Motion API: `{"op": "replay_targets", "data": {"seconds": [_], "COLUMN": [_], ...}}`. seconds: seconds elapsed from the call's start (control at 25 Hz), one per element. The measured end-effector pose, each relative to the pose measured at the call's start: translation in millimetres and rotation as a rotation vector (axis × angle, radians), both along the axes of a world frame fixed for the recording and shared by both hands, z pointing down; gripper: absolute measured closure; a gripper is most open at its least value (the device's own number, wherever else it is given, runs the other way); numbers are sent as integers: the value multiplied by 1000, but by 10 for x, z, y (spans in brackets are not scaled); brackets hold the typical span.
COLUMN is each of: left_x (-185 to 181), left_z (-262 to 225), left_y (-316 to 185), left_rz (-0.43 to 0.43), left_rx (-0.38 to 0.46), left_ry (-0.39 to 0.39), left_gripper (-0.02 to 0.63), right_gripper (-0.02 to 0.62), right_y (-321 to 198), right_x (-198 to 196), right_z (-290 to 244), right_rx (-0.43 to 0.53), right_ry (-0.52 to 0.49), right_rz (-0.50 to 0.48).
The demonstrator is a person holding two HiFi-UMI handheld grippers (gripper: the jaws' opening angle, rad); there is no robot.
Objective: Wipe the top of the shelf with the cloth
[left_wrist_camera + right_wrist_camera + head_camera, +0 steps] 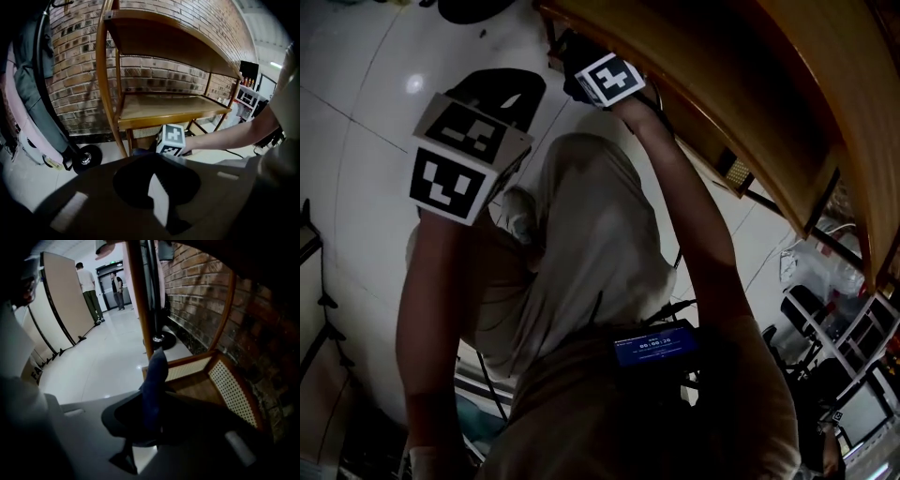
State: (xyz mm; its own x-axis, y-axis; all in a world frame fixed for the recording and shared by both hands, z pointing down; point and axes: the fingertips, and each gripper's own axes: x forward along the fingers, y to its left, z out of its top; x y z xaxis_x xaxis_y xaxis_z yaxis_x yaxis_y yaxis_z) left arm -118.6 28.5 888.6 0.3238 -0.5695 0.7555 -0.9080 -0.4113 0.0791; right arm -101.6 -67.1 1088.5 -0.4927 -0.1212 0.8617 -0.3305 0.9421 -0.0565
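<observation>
My right tongs [149, 401] are pinched on the dark blue cloth [155, 376], which sticks out past the tips in a bunched fold. They point down at the lowest tier of the wooden shelf unit [171, 111], by the corner of its cane-panelled frame [234, 390]. Whether the cloth touches the wood I cannot tell. That puts the cloth low on the unit, well below its top board [154, 21]. My left tongs [153, 176] hang further from the shelf with a narrow slit between the jaws. Only the pale floor [28, 187] shows through it, and nothing is gripped. From the left gripper view I see the right tongs' marker cube [171, 139] just under the middle tier, with the brick wall [79, 70] behind.
</observation>
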Motion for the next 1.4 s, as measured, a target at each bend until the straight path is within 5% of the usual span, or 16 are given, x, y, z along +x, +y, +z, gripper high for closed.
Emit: {"op": "replay_targets", "data": {"seconds": [0.32, 0.52, 0.76, 1.08, 1.4], "left_x": [-275, -273, -273, -129, 227], "left_z": [262, 303, 261, 228, 209], "left_y": [157, 198, 221, 162, -22], "left_rz": [-18, 6, 4, 34, 128], "left_rx": [-88, -101, -86, -56, -23], "left_ry": [-43, -74, -79, -71, -58], "left_gripper": [601, 601, 601, 601, 601], "right_gripper": [509, 503, 499, 499, 499], "right_y": [294, 65, 27, 51, 132], "right_x": [-392, -730, -749, -627, 38], "right_z": [263, 474, 501, 549, 650], "right_rx": [-82, 86, 128, 59, -47], "right_ry": [-67, 20, -19, -48, 38], "right_rz": [-60, -114, -79, -81, -18]}}
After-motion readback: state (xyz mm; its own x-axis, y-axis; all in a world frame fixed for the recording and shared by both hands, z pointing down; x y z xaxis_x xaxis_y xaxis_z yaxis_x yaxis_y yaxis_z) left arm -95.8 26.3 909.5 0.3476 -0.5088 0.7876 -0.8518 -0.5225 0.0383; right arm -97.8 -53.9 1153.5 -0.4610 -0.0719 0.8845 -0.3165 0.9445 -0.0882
